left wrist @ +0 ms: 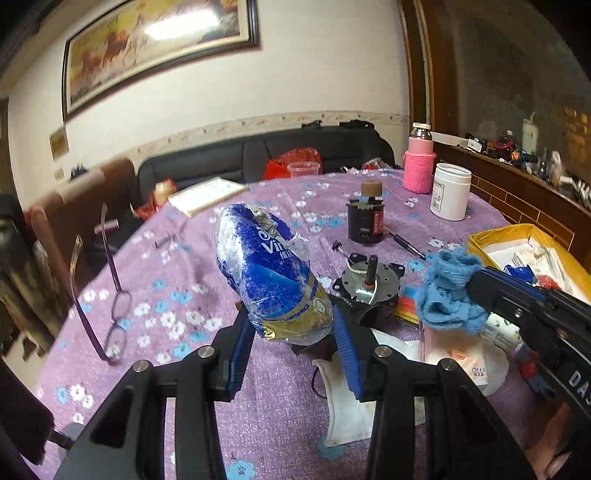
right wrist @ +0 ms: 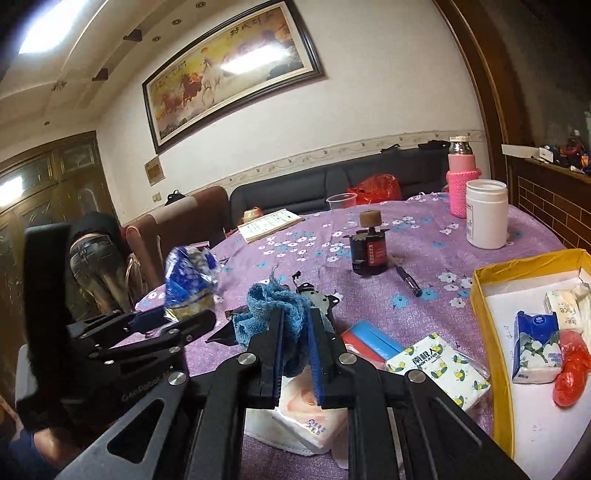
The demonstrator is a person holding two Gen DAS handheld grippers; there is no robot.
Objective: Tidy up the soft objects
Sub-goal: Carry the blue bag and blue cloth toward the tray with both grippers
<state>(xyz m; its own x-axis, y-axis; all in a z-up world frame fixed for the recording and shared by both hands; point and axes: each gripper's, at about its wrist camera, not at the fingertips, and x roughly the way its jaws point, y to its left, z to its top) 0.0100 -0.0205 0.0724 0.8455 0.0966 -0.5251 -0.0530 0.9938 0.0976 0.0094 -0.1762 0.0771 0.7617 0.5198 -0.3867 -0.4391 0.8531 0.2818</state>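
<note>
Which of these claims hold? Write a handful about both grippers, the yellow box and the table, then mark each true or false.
1. The left gripper holds a blue tissue pack. True.
2. The right gripper is open. False: it is shut on a blue cloth.
3. The yellow box is empty. False: tissue packs and a red bag lie in it.
4. Purple glasses lie on the floral tablecloth. True.
5. The white jar lies tipped over. False: it stands upright.

We see a dim room lit from a ceiling panel [right wrist: 48,29], its glare on the framed painting [right wrist: 236,70], strong fisheye bending and dark corners, soft blur on the blue packet [left wrist: 273,280], murky right-hand shelf [left wrist: 524,155]
</note>
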